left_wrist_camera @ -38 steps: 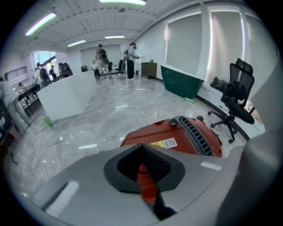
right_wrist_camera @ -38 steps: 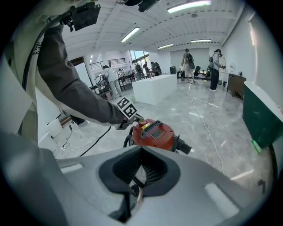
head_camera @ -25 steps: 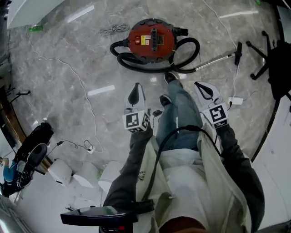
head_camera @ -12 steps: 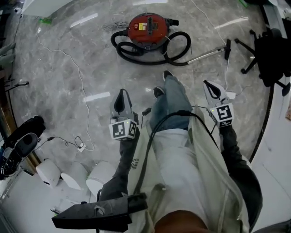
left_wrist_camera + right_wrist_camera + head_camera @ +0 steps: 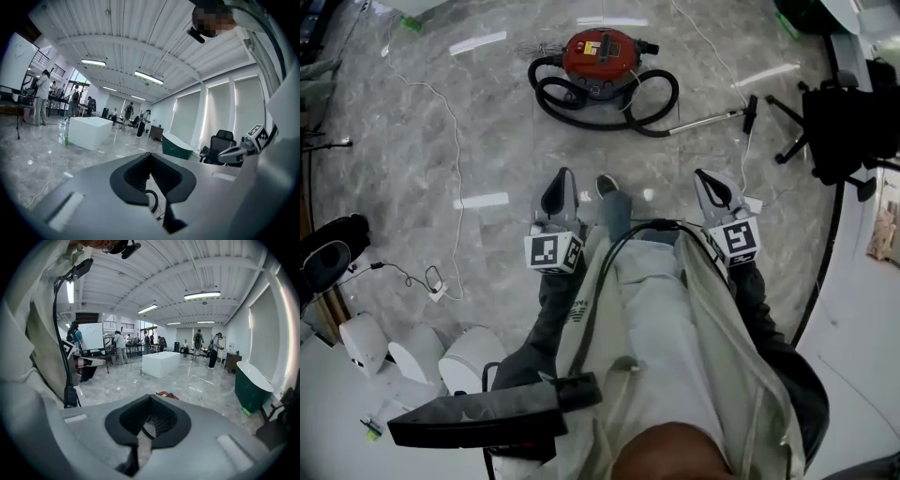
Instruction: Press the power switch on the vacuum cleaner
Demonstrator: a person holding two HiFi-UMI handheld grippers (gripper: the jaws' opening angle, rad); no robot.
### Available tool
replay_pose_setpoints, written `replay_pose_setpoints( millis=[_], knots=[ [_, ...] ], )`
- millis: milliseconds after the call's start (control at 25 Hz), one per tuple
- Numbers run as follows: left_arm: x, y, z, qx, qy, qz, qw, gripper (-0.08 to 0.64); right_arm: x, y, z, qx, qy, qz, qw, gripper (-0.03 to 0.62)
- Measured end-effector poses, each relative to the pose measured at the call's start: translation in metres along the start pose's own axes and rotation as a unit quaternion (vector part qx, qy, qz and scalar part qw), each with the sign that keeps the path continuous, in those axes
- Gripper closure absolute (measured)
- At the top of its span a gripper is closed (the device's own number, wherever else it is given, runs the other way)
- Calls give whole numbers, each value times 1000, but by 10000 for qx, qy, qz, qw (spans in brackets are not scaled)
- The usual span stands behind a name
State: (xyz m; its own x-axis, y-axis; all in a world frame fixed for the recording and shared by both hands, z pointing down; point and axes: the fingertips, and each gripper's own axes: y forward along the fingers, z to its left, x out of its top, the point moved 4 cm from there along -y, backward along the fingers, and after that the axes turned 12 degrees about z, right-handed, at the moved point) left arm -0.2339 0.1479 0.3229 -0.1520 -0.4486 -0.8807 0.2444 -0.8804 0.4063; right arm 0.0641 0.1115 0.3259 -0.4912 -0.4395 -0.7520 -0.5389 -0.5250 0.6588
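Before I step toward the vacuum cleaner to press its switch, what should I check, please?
1. Vacuum cleaner in sight: ok, on the floor ahead.
2. Within reach: not ok, left gripper and right gripper are far short of it.
3. Jaws shut and empty: ok, both.
4. Switch located: cannot tell, too small.
5. Path free: not ok, hose loops lie on the near side.

Vacuum cleaner [image 5: 602, 54] on floor [image 5: 487, 122], left tool [image 5: 564, 174], right tool [image 5: 702, 176], both well apart

No legible text; vacuum cleaner [image 5: 602, 53] label too small.
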Motion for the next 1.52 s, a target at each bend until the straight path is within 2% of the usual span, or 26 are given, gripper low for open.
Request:
replay_pose_setpoints(
  millis=[160,320,640,880,1080,1240,1520],
  knots=[
    [-8,-18,-38,-107,156,-103,9998,557,-13,-24,16,190,-125,-240,9995,592],
    [-30,-59,-86,0,315,-164,9994,557,-48,-72,35,327,-167,-471,9982,592],
    [-85,-149,-164,521,336,-300,9976,557,-121,-152,47,533,-108,-651,9964,592],
    [-95,-202,-169,932,277,-311,9948,557,-138,-170,58,609,-105,-718,9955,592],
    [-90,-220,-158,1103,336,-335,9928,557,-151,-182,60,435,118,-765,9961,592],
    [-90,-216,-160,956,438,-298,9940,557,-169,-196,60,224,225,-662,9973,592],
    [-111,-213,-172,433,368,-173,9982,557,-195,-218,70,-215,443,-406,9980,591]
  ],
)
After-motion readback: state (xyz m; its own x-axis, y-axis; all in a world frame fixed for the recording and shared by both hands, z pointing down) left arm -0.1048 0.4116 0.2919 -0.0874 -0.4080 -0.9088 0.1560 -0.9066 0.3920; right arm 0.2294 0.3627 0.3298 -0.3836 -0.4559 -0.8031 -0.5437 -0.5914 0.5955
